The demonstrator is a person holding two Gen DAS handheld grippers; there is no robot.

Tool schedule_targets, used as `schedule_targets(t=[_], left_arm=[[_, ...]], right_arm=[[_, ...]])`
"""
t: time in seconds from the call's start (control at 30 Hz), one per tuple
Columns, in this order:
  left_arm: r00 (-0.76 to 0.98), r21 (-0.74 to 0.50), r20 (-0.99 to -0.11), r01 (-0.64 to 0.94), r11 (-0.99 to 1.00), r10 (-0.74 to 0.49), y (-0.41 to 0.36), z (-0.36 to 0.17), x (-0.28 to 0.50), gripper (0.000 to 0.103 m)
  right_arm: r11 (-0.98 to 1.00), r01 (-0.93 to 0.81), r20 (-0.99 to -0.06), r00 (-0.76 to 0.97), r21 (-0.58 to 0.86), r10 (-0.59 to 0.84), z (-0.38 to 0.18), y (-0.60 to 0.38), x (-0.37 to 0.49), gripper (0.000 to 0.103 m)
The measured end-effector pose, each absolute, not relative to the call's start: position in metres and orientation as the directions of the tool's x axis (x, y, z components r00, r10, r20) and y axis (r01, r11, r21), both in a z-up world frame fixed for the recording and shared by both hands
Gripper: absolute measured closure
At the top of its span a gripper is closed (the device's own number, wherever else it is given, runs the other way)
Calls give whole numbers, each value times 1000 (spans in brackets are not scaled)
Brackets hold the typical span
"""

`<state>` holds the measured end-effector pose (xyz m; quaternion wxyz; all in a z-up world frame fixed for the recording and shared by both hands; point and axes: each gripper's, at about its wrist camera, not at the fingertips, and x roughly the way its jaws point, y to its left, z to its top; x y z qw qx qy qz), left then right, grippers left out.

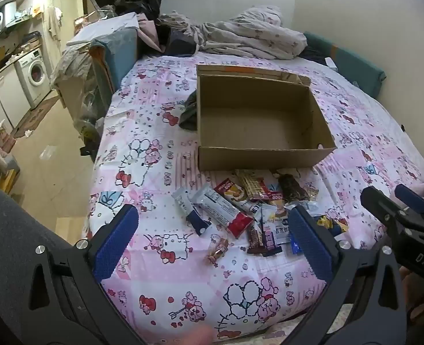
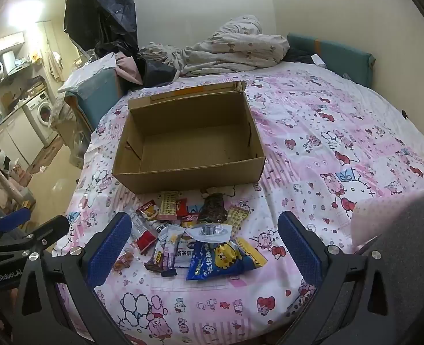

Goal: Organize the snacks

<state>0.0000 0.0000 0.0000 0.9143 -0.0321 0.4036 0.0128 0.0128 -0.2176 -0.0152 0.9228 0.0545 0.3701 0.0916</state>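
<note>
Nearest the cameras, the left gripper [image 1: 212, 238] and the right gripper [image 2: 206, 247] both hang over the bed with jaws spread wide and nothing between their blue pads. Just beyond them a heap of snack packets [image 2: 189, 230] lies on the pink cartoon-print bedsheet [image 2: 341, 143], among them a blue bag with a yellow character [image 2: 220, 258] and a red-ended wrapper [image 1: 229, 215]. Behind the heap sits an open cardboard box [image 2: 189, 178], its inside bare, and farther back a crumpled blanket [image 2: 235, 49] lies against the wall.

Snack packets [image 2: 189, 235] lie on the bed [image 2: 327, 143] before the box [image 2: 183, 178].
</note>
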Motion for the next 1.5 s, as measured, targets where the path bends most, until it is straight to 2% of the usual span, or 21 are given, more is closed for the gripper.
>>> schedule_targets(t=[1.5], left_arm=[[678,-45,-735,-57,997,6,0,2,0,0]], right_arm=[[974,-122,-677,702,190,220,-20,-218,13,0]])
